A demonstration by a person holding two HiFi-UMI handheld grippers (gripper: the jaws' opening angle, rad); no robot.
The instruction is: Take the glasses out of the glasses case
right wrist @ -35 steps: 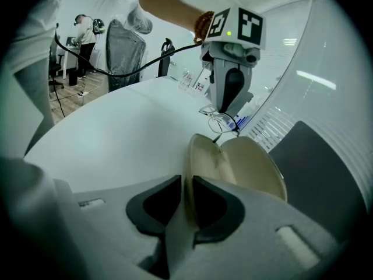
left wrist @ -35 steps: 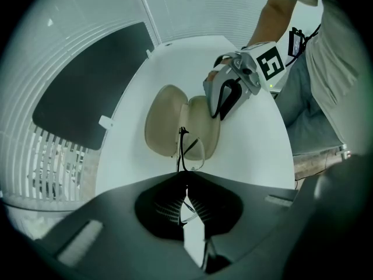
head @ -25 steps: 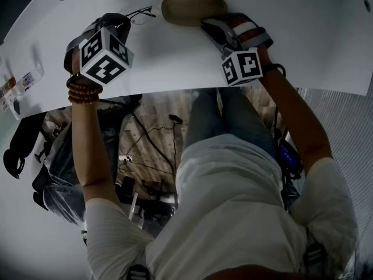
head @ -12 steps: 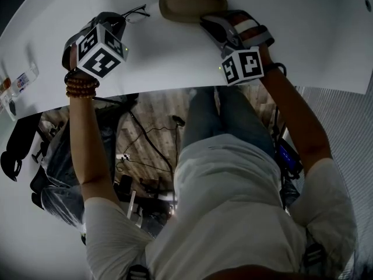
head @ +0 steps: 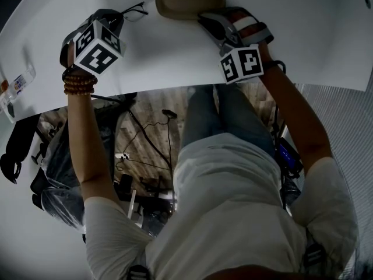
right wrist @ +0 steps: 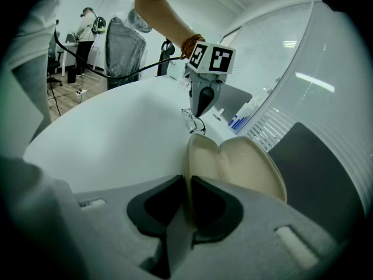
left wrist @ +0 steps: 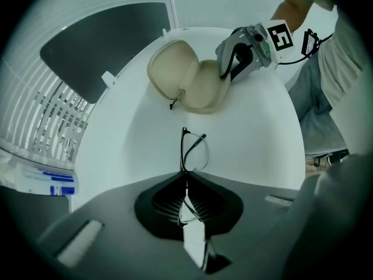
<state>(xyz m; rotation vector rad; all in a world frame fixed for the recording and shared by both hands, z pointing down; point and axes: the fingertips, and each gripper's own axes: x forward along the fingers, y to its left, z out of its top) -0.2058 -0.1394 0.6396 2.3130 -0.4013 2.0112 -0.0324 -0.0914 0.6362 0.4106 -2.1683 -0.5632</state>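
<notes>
White table [head: 175, 57], round-edged. Open beige glasses case [head: 186, 2] sits at its far edge in the head view, 2 shells spread apart, insides up and empty, long axis left-right across that view.

Right gripper [head: 205, 21] reaches the case's right end. Its jaws have just been closing, and they now stand narrow, pinching the near shell's rim [right wrist: 187, 174] between the pads.

Left gripper [head: 119, 19] is left of the case, apart from it, pointing steeply down, jaws tight on the glasses [left wrist: 195, 153]. 1 lens sticks out past the tips.

The glasses stand on edge, long axis along the jaw line, pointing toward the case, low at the table. Contact unclear.
</notes>
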